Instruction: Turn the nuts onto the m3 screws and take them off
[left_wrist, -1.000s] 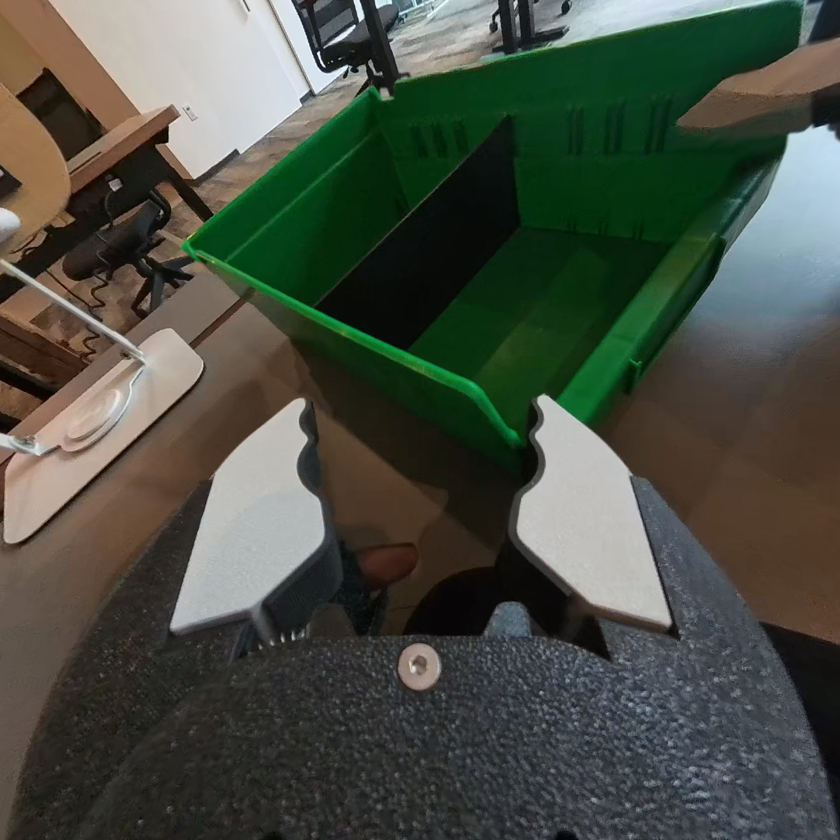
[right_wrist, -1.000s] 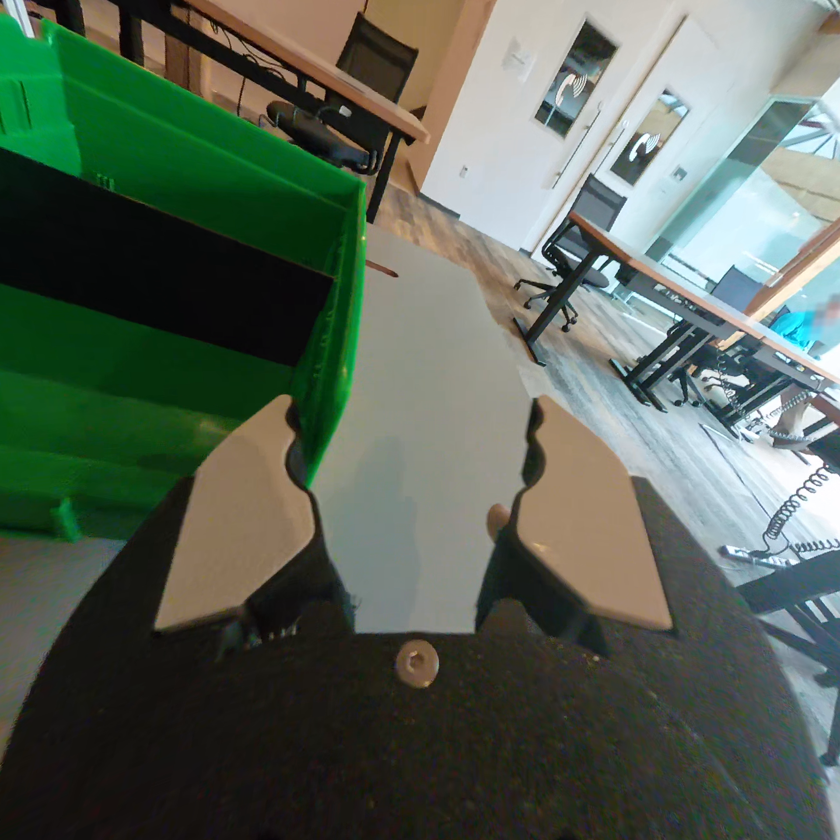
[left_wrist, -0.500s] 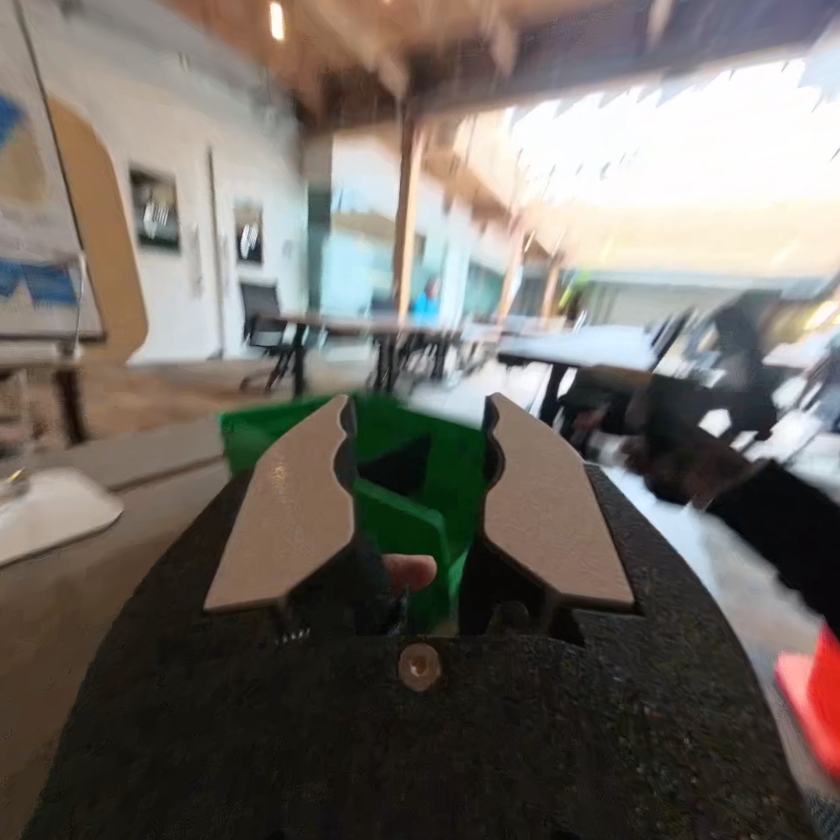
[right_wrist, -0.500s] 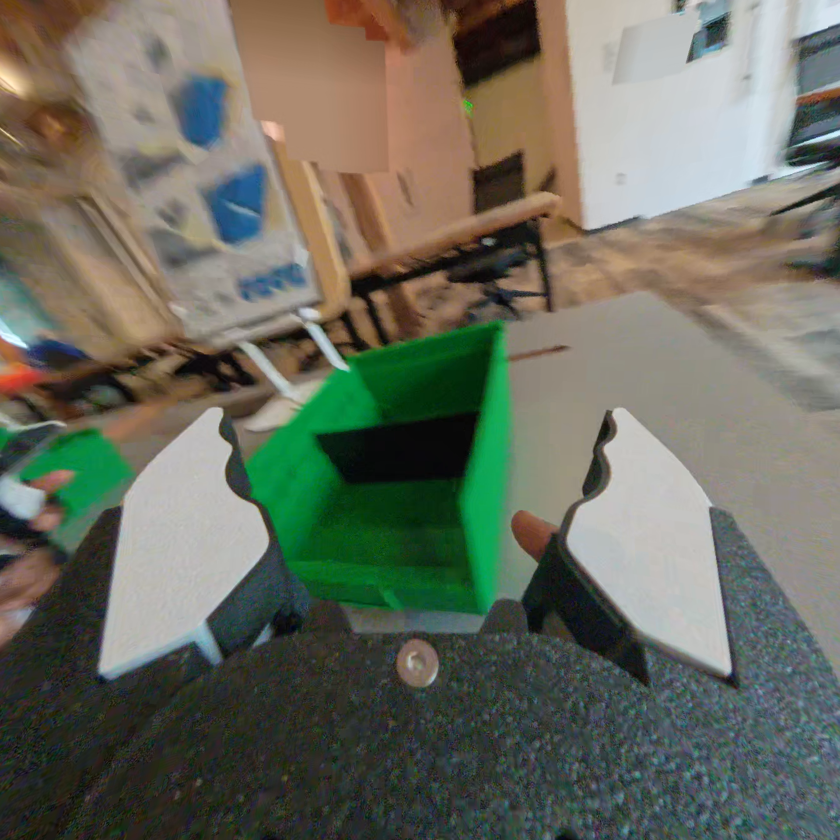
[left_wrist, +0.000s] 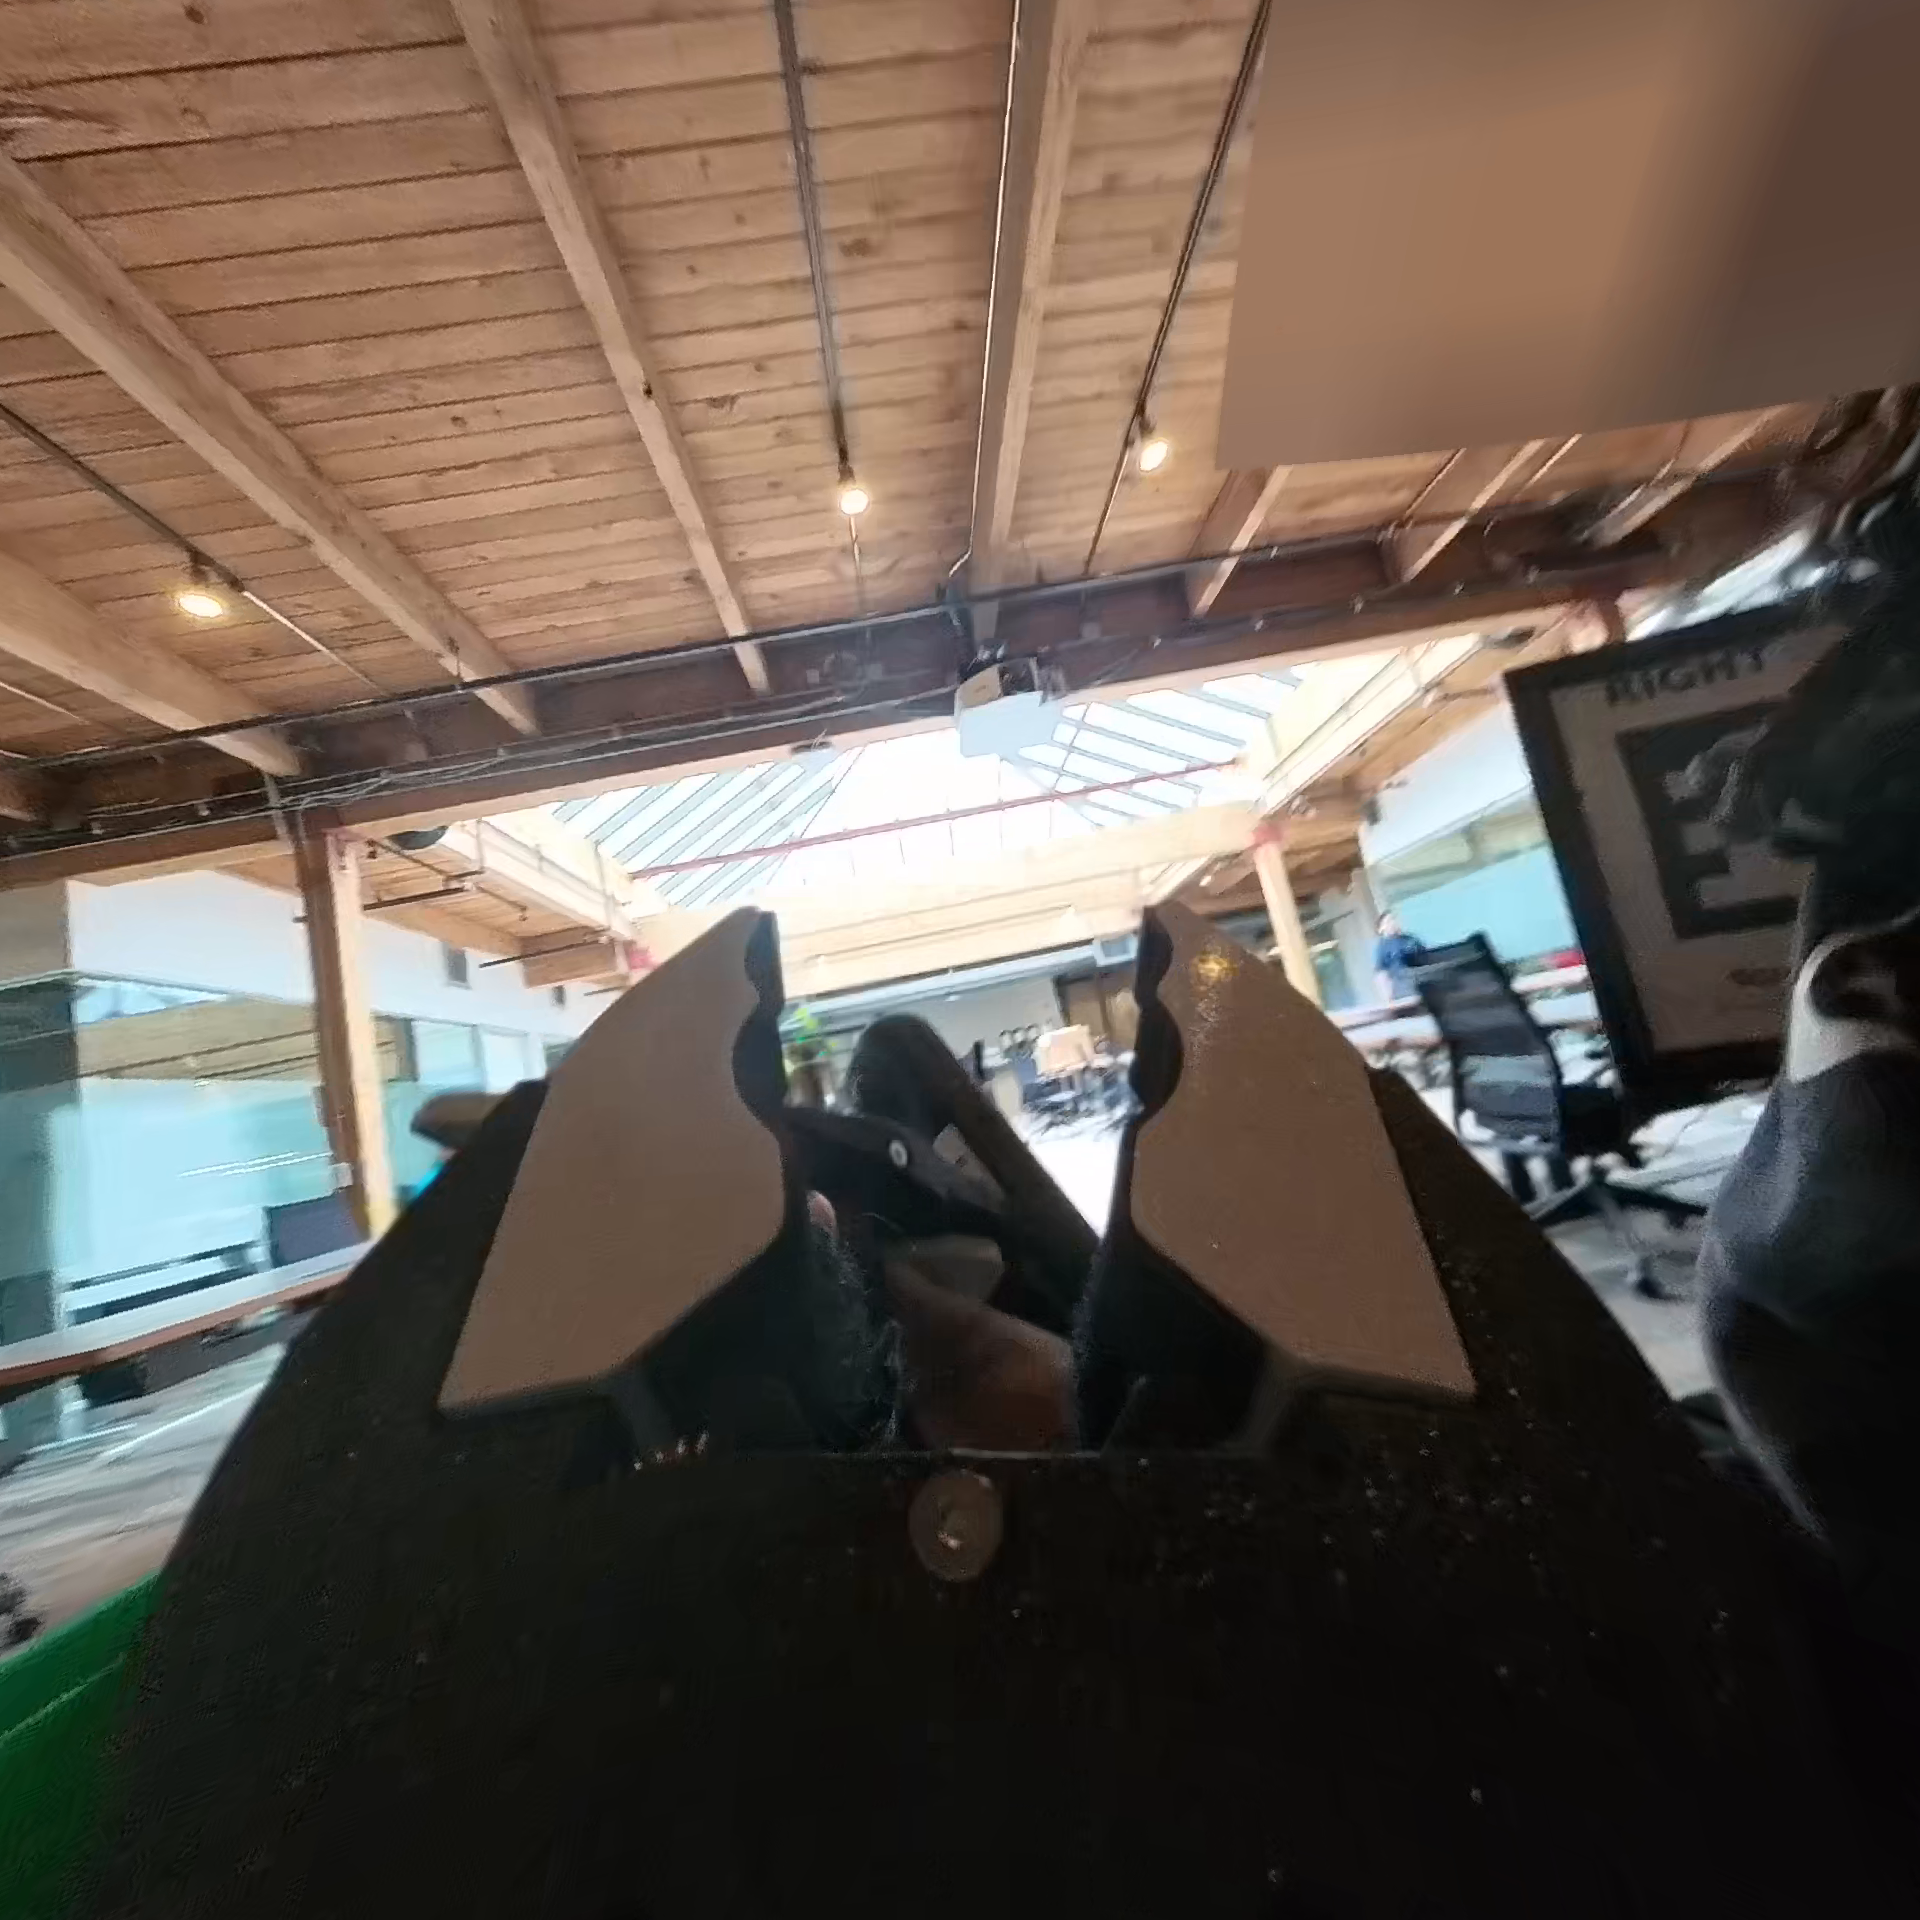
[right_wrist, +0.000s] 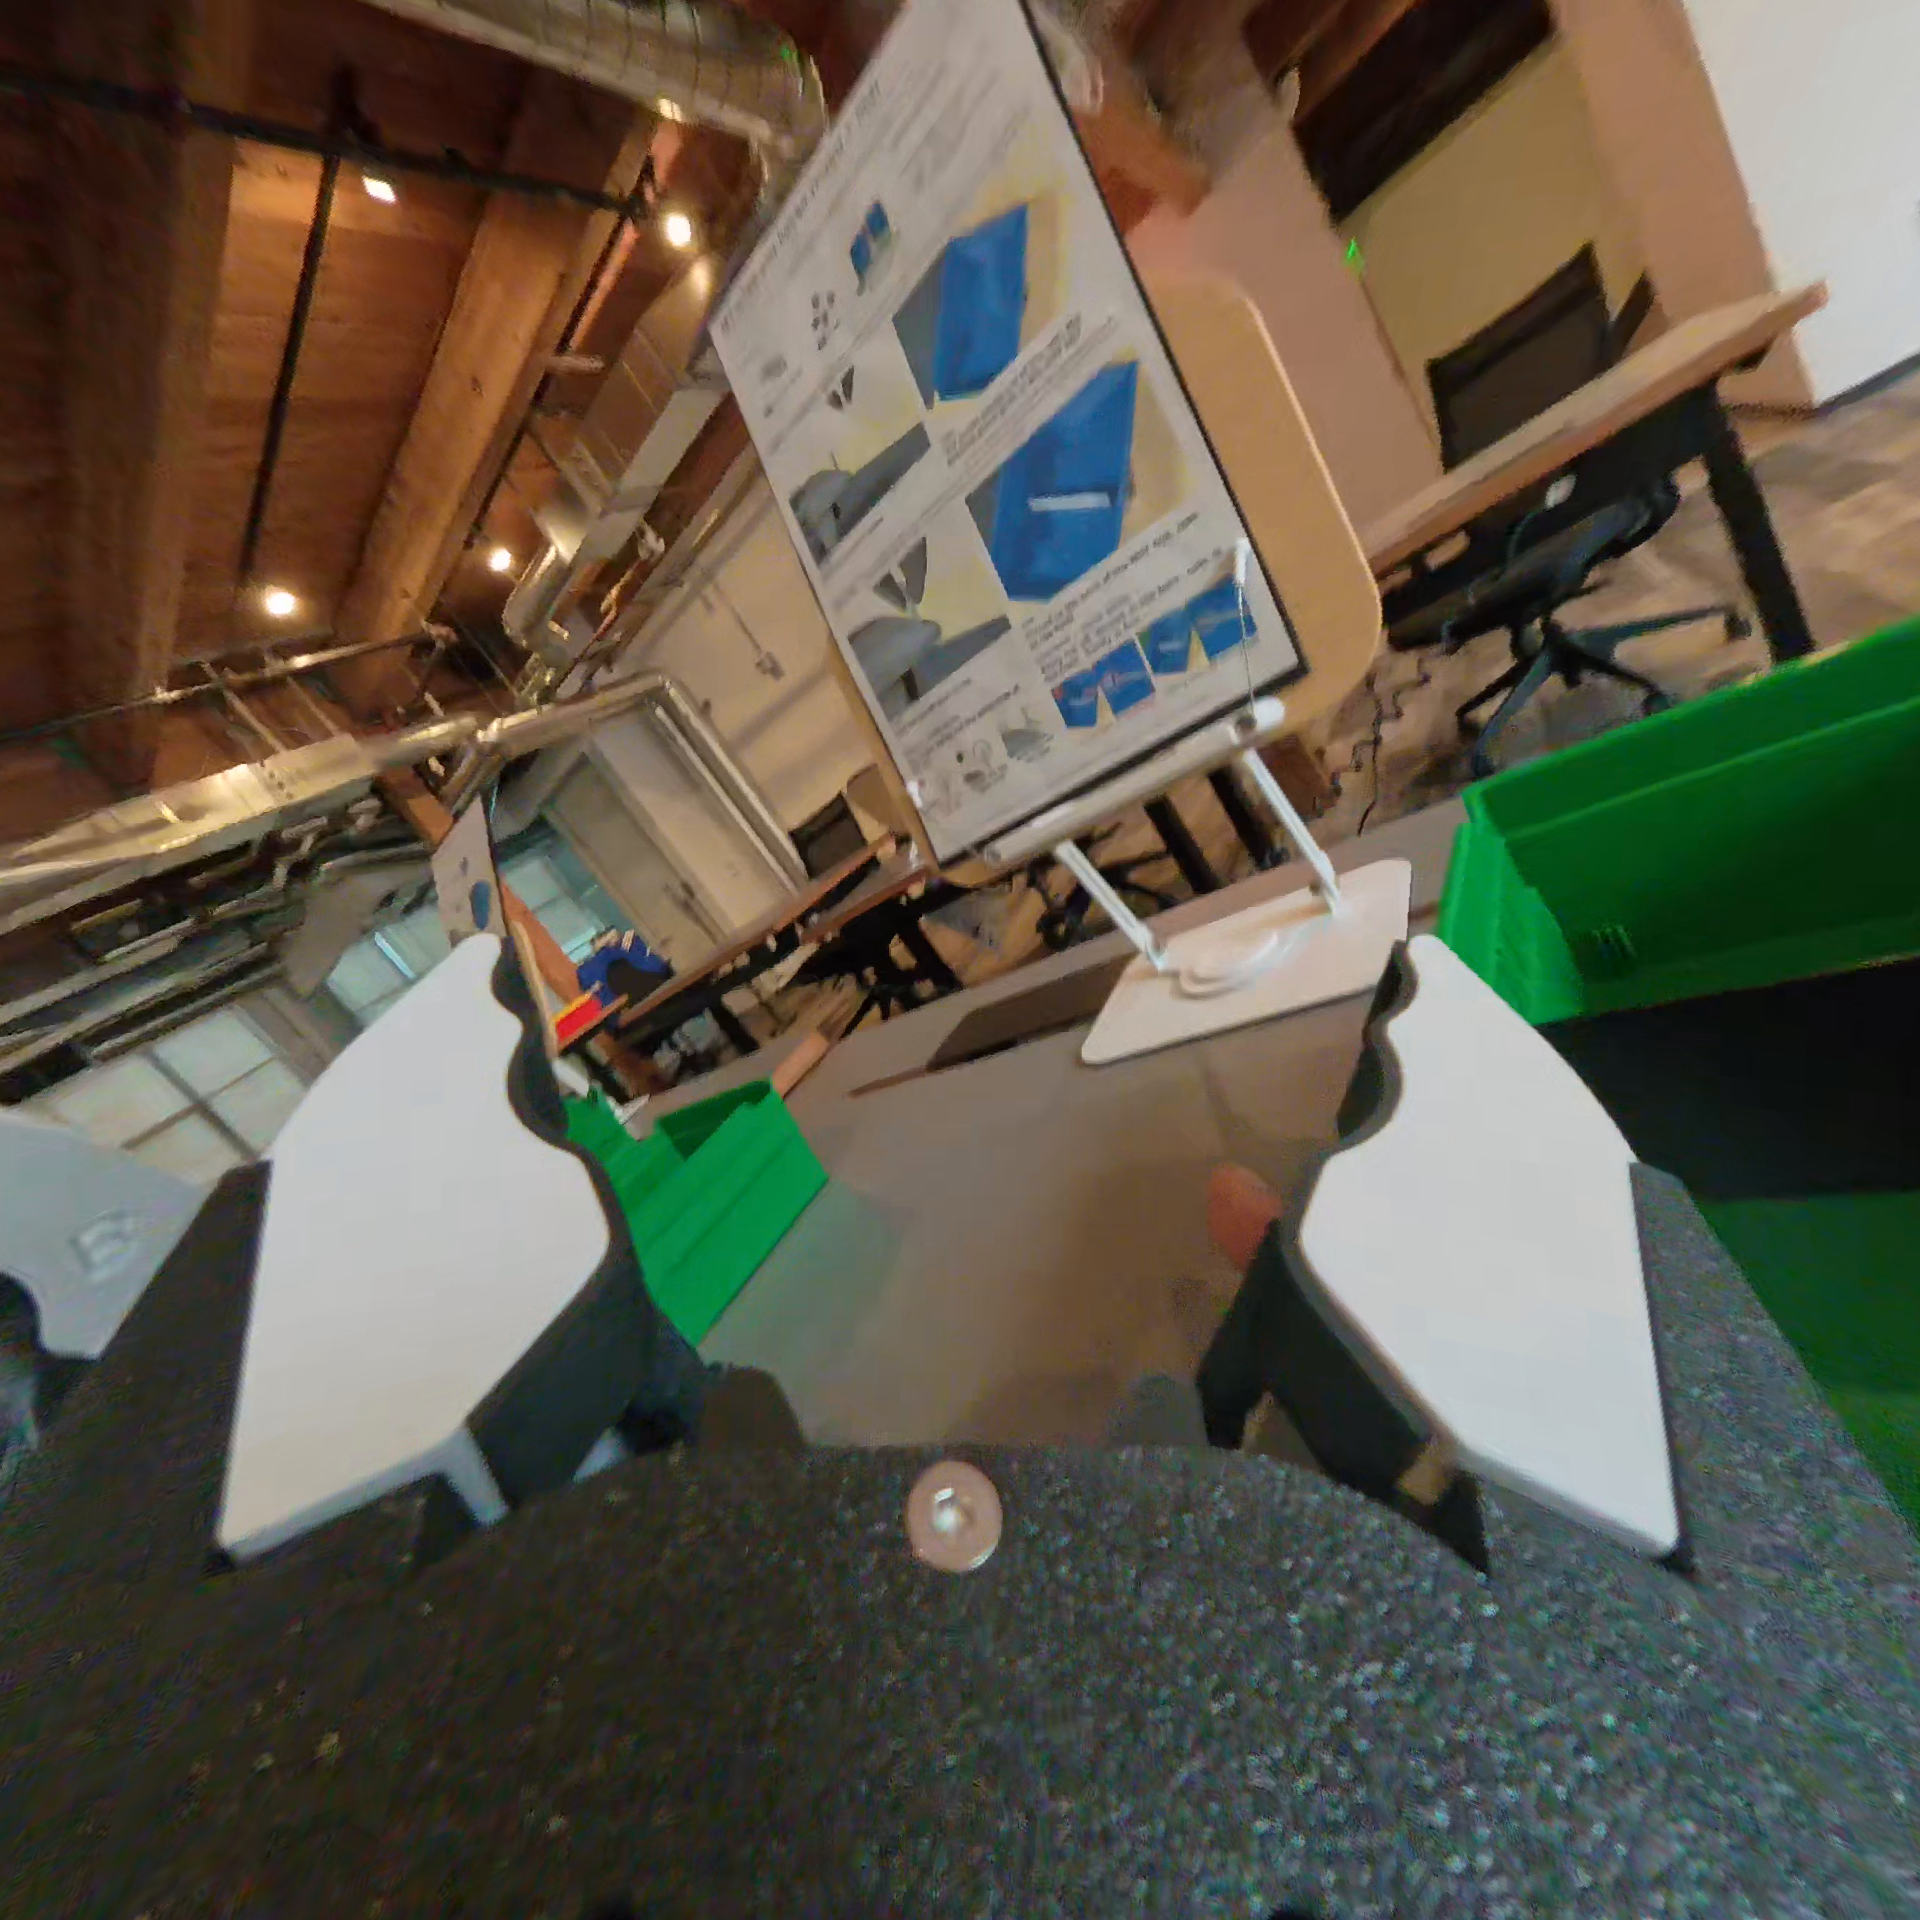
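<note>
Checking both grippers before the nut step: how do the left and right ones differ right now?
Aim: the left gripper is tilted up at the wooden ceiling; the right gripper looks across the grey table toward the poster stand.
Jaw spread: left is moderately apart, right clearly wider.
Nearby: a large green bin sits beside the right; only a green sliver shows by the left.
Shared: both open, nothing held.
</note>
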